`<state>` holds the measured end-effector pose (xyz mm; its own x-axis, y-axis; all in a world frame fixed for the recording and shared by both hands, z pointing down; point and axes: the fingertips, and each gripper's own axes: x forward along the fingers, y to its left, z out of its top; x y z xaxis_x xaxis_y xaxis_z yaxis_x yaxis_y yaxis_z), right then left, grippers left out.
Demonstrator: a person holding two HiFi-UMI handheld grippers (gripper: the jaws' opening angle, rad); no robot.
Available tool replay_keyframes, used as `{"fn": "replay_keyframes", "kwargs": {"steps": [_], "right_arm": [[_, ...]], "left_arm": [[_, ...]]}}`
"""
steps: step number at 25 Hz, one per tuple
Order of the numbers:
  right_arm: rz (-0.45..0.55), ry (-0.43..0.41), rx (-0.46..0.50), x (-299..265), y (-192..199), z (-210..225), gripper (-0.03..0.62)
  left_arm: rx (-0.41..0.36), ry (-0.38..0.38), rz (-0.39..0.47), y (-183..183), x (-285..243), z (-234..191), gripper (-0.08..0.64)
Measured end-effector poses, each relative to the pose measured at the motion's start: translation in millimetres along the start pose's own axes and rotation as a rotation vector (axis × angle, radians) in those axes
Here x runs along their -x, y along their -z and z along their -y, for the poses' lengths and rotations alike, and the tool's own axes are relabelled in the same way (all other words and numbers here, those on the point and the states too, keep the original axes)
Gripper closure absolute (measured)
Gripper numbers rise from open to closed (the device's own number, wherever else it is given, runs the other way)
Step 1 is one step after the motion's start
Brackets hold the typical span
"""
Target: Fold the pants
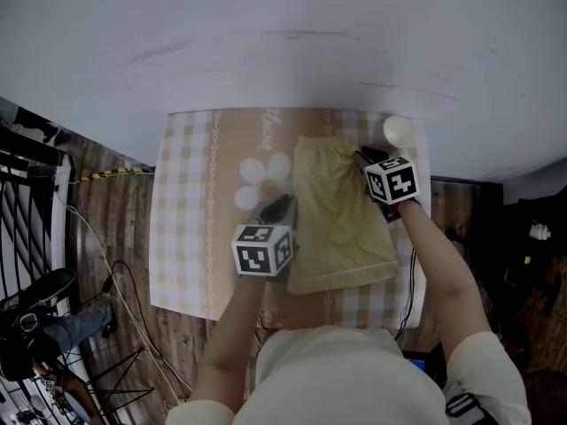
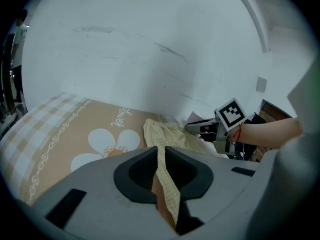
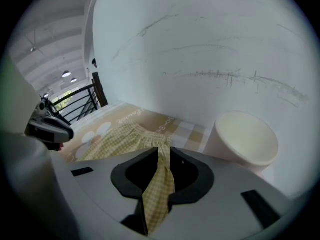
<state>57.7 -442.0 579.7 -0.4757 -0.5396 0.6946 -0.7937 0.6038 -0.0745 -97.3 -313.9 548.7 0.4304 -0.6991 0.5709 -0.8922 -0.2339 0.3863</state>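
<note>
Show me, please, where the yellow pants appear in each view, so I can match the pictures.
Head view: pants right of centre, on the checked cloth.
Left gripper view: pants at bottom centre, a strip running up between the jaws.
Right gripper view: pants lower left of centre, a fold between the jaws.
Shared landmark: the white flower printed on the cloth, beside the pants.

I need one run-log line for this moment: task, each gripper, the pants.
task: fold pants | left gripper: shut on pants edge | right gripper: shut on waistband corner | pants: spread on checked cloth
</note>
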Motion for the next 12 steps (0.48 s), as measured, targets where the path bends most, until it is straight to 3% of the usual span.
{"fn": "replay_keyframes", "kwargs": {"steps": [3, 8, 12], "right_arm": [[0.046, -0.029, -0.057, 5, -14, -2, 0.522], [0.050, -0.042, -0.069, -4, -23, -2, 0.515], [0.008, -0.067, -0.058, -22, -21, -6, 0.485]], "left_arm": [[-0.009, -0.012, 0.004, -17, -20, -7, 0.532], [0.018, -0.053, -0.010, -31, -50, -24, 0.529], [0.026, -0.091, -0.020, -42, -73, -39, 0.465]]}}
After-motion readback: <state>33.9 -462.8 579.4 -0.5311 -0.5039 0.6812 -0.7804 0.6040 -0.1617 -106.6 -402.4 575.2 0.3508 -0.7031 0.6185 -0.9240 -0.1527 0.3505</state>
